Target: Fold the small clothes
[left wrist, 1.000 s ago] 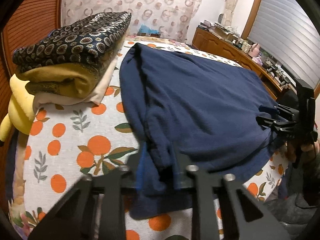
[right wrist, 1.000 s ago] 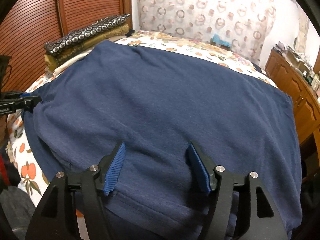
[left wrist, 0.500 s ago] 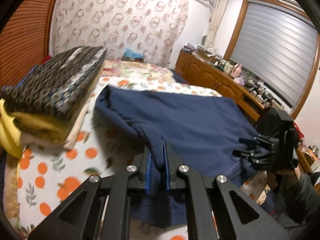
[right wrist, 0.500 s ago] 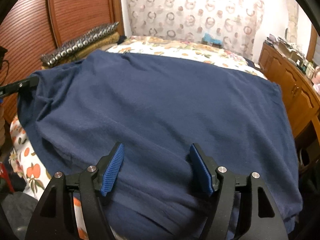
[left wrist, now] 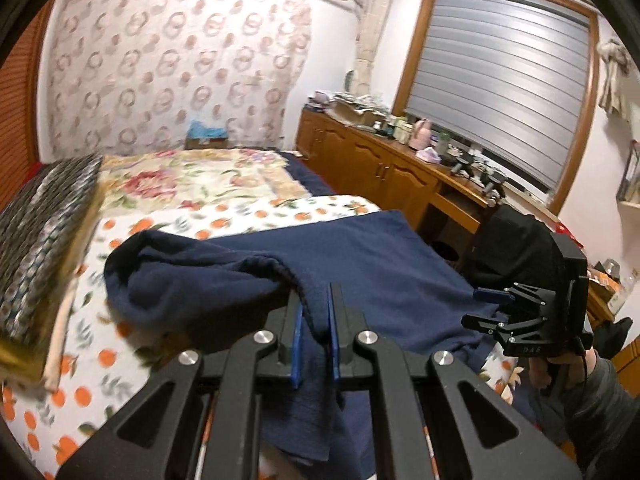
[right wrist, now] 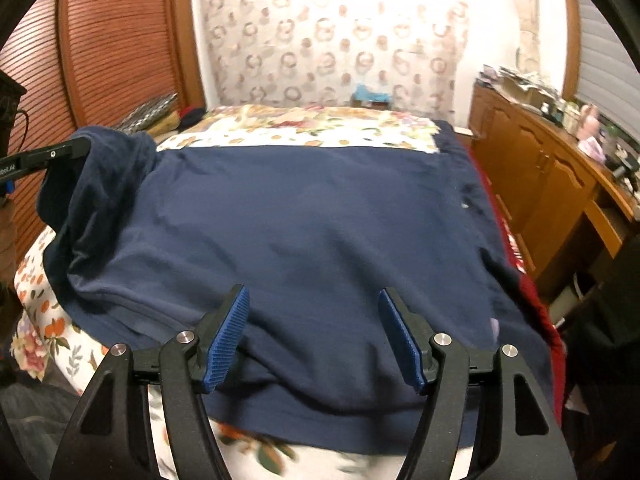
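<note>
A navy blue garment (right wrist: 320,232) lies spread over the bed. My left gripper (left wrist: 314,320) is shut on its left edge and holds that edge lifted and bunched (left wrist: 192,280) above the sheet; in the right wrist view the raised fold hangs from it (right wrist: 112,160). My right gripper (right wrist: 314,336) is open, its blue pads (right wrist: 228,340) just above the garment's near hem. It also shows in the left wrist view (left wrist: 488,308), open beside the garment's right edge.
A stack of folded patterned and yellow fabrics (left wrist: 44,248) sits on the bed's left side. The orange-print sheet (left wrist: 120,360) covers the bed. A wooden cabinet run with clutter (left wrist: 392,160) lines the right wall. A red slatted wardrobe (right wrist: 100,48) stands left.
My left gripper has lifted the garment's left edge off the bed and carried it up and inward. The right gripper stays open over the near hem.
</note>
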